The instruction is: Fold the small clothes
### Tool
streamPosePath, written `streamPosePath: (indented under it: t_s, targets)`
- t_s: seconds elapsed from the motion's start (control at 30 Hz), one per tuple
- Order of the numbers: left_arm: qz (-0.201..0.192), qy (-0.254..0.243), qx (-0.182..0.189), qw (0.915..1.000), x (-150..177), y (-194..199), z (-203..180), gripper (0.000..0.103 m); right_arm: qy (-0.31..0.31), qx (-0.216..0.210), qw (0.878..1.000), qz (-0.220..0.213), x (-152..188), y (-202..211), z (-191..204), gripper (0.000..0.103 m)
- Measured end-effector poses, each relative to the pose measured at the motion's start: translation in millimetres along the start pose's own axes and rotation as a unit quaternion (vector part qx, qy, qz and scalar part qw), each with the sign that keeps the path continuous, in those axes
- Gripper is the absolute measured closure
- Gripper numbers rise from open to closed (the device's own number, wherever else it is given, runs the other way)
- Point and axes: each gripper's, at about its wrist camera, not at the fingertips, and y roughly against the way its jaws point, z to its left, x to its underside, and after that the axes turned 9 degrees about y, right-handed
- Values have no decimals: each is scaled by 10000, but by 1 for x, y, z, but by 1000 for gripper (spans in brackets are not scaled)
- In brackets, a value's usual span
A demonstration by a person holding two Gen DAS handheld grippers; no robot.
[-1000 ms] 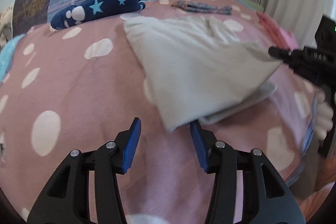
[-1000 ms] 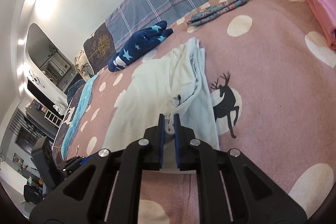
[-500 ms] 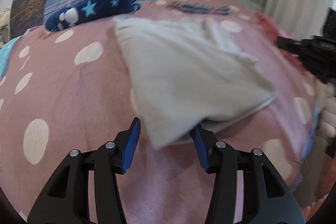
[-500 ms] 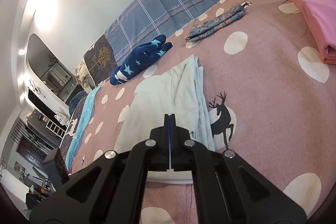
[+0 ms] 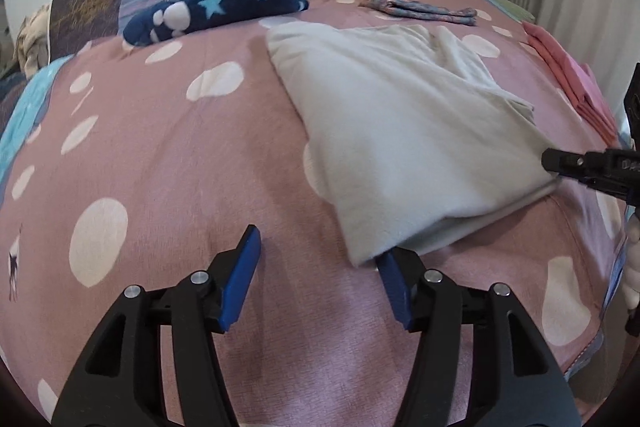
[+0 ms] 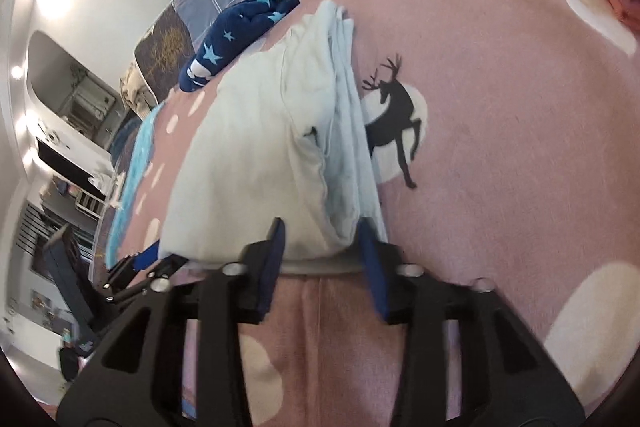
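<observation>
Slippage is the main worry. Left gripper (image 5: 316, 247) has its jaws opening with nothing between them, and the pale garment (image 5: 400, 131), folded on the pink spotted bedcover (image 5: 180, 167), merely drapes one corner over its right-hand finger. Right gripper (image 6: 320, 231) stands parted around the garment's other near corner. With neither clamped, a lift could spill the fold open.
</observation>
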Motion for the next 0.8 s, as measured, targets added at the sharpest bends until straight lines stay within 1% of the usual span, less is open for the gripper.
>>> streamPosePath:
  t_s: [0.07, 0.1, 0.17, 0.23, 0.3, 0.33, 0.37, 0.4, 0.43, 0.47, 0.5, 0.53, 0.6, 0.63, 0.7, 0.73, 0.77, 0.8]
  targets:
    - [-17, -11, -101, 9999, 1, 1, 1, 45, 68, 84, 9998, -185, -4, 7, 4, 99]
    - [-16, -56, -142, 9999, 3, 2, 2, 45, 98, 69, 9992, -380, -7, 18, 7, 99]
    - [15, -110, -155, 9998, 6, 2, 2, 45, 191, 130, 9982, -550, -7, 32, 12, 99]
    - [10, -153, -185, 9997, 10, 2, 2, 47, 261, 232, 9987, -372, -5, 31, 11, 99]
    - [3, -243, -164, 9996, 13, 4, 1, 53, 276, 304, 9992, 9, 1, 14, 6, 98]
    - [28, -311, -142, 9994, 15, 7, 0, 59, 161, 318, 9993, 140, 5, 7, -1, 97]
    - [81, -382, -82, 9992, 16, 9, 0, 71, 4, 254, 9995, 176, 9, 5, -7, 97]
    - [131, -417, -5, 9990, 18, 13, 1, 78, -66, 196, 9997, 132, 10, 8, -11, 97]
    - [188, -431, 114, 9988, 18, 18, 2, 94, -93, 189, 9998, 63, 10, 13, -13, 96]
    - [221, -420, 280, 9985, 18, 25, 3, 100, -43, 260, 9996, -77, 8, 21, -12, 89]
    - [222, -379, 559, 9975, 17, 34, 6, 100, 47, 372, 9991, -194, 5, 28, -10, 88]
    - [140, -350, 848, 9957, 14, 45, 7, 100, 173, 455, 9983, -325, 2, 35, -6, 88]
    - [-161, -371, 1286, 9909, 2, 63, 2, 100, 403, 318, 9972, -538, -5, 44, 4, 83]
    - [-308, -404, 1411, 9887, -4, 68, -2, 100, 490, 200, 9969, -584, -8, 44, 9, 82]
    - [-539, -479, 1481, 9863, -14, 66, -12, 100, 746, -22, 9953, -623, -12, 36, 25, 83]
    - [-588, -499, 1434, 9866, -18, 57, -17, 100, 888, -83, 9941, -616, -14, 29, 32, 83]
    - [-506, -512, 1366, 9880, -20, 44, -22, 100, 977, -66, 9934, -604, -15, 22, 37, 83]
    - [-270, -554, 1133, 9917, -19, 21, -26, 100, 1046, 45, 9930, -555, -17, 12, 40, 83]
